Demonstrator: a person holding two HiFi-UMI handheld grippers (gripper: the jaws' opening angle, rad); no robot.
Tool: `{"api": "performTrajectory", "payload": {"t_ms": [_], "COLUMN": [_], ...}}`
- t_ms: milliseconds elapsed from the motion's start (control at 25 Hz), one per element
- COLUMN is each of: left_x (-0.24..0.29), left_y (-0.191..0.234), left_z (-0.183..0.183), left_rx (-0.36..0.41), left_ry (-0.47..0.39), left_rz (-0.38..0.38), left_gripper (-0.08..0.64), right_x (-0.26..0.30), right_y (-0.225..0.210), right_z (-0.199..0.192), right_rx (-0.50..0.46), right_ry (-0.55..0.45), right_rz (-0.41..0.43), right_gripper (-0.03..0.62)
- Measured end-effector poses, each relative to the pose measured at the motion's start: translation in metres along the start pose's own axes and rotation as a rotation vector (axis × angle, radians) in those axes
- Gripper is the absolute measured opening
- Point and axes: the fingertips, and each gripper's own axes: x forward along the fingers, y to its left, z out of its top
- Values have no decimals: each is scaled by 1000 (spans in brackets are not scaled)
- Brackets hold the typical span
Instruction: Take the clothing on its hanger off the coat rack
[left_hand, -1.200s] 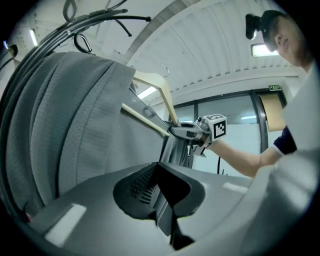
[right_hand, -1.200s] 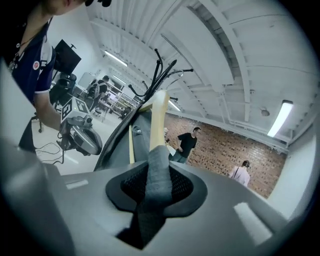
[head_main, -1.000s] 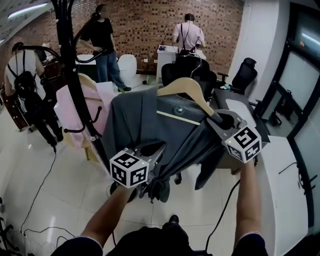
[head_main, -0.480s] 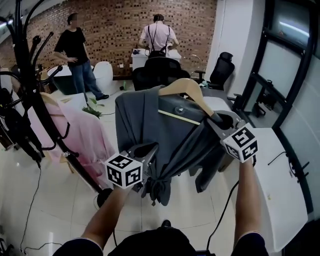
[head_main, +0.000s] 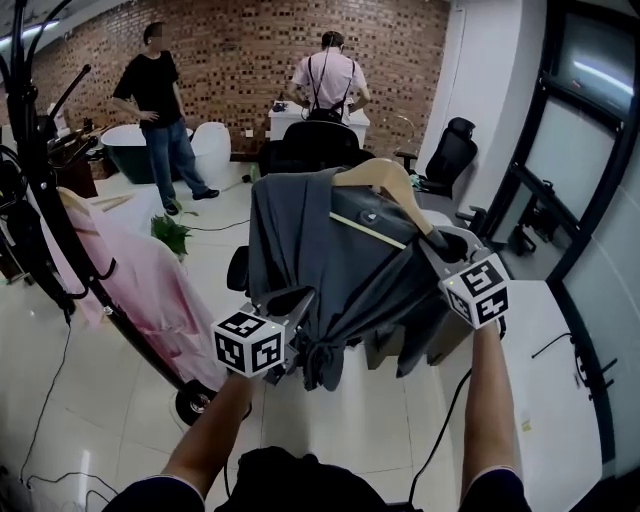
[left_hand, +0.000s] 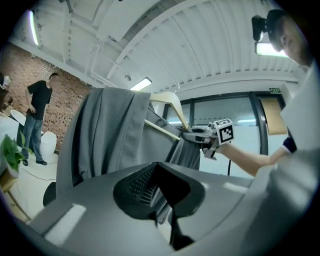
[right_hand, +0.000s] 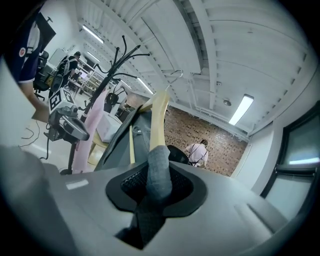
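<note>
Garment: grey garment (head_main: 330, 250) on its wooden hanger (head_main: 385, 180), held in the air in front of the person, between the two grippers.
Rack: black coat rack (head_main: 40, 190) stands at the far left of the head view, well apart from the hanger; a pink garment (head_main: 150, 290) hangs on it.
Key relation: the hanger's long axis runs up and leftward from the right gripper (head_main: 440, 245), and its wire hook sticks up free, on no peg. The rack lies to the left of the load, so the left hand is the nearer to it.
Right tool: jaws narrow, clamped on the cloth-covered end of the hanger.
Left tool: left gripper (head_main: 300, 325) sits low at the bunched hem, jaws nearly together, apparently pinching a thin fold of it; its own view is tight there.
Stage, as judged: the lift-off looks done and the load is being carried clear.
Writing: none legible; the garment's small round neck badge (head_main: 358, 218) is too small to read.
</note>
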Motion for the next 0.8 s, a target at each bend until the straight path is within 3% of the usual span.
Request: {"api": "performTrajectory", "payload": {"t_ms": [440, 800], "left_x": [40, 110], "left_y": [46, 124], "left_z": [-6, 4], "left_rx": [-23, -43], "left_ry": [28, 34], "left_rz": [33, 12], "left_gripper": [12, 12], "right_x": [73, 167], "right_y": [-50, -81], "right_z": [-37, -62], "right_rx": [82, 122], "right_ry": [44, 87], "right_rz": [-87, -93], "right_gripper": [74, 74]}}
